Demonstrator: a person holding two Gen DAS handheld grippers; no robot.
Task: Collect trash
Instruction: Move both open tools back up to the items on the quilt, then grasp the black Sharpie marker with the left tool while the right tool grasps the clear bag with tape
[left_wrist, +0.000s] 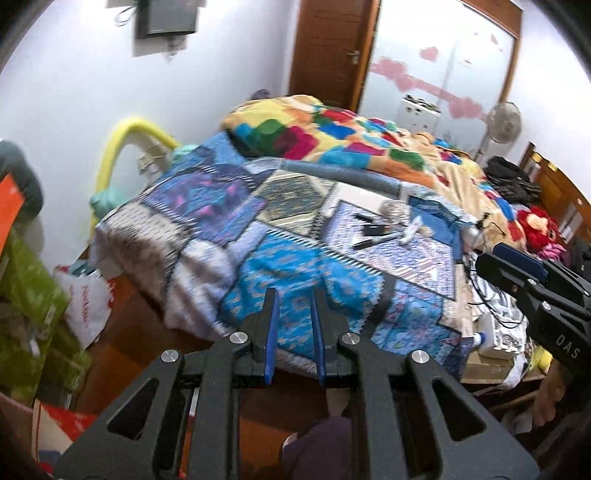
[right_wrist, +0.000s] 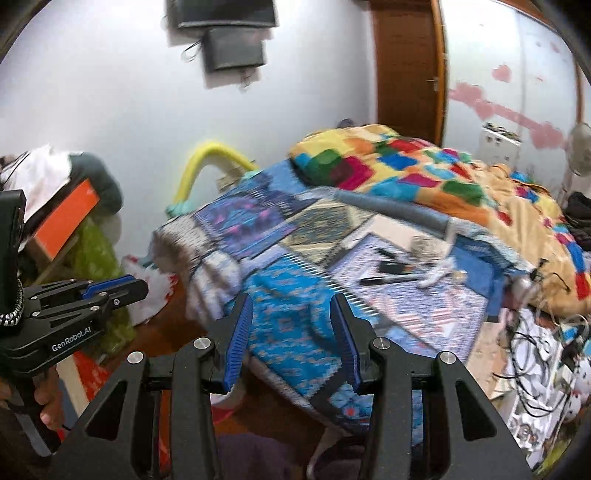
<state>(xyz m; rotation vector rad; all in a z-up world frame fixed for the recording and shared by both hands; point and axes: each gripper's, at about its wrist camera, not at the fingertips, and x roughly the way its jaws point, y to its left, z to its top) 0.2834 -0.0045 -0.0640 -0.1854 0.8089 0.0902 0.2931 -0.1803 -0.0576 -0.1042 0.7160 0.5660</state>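
A bed with a blue patchwork cover (left_wrist: 280, 236) (right_wrist: 295, 295) fills both views. On it lie small loose items: a crumpled grey wad (left_wrist: 394, 210) (right_wrist: 424, 245), a white crumpled piece (left_wrist: 412, 229) (right_wrist: 437, 273), a black pen (left_wrist: 373, 240) (right_wrist: 388, 280) and a small black object (left_wrist: 373, 229) (right_wrist: 393, 266). My left gripper (left_wrist: 294, 295) is open and empty, held before the bed's near edge; it also shows in the right wrist view (right_wrist: 136, 286). My right gripper (right_wrist: 291, 301) is open and empty over the bed's near corner; it shows at the right of the left wrist view (left_wrist: 491, 258).
A colourful quilt (left_wrist: 351, 140) is heaped at the far end of the bed. A white plastic bag (left_wrist: 86, 302) lies on the wooden floor at the left beside green boxes (left_wrist: 29, 306). Tangled cables and clutter (right_wrist: 543, 343) lie right of the bed. A fan (left_wrist: 504, 123) stands behind.
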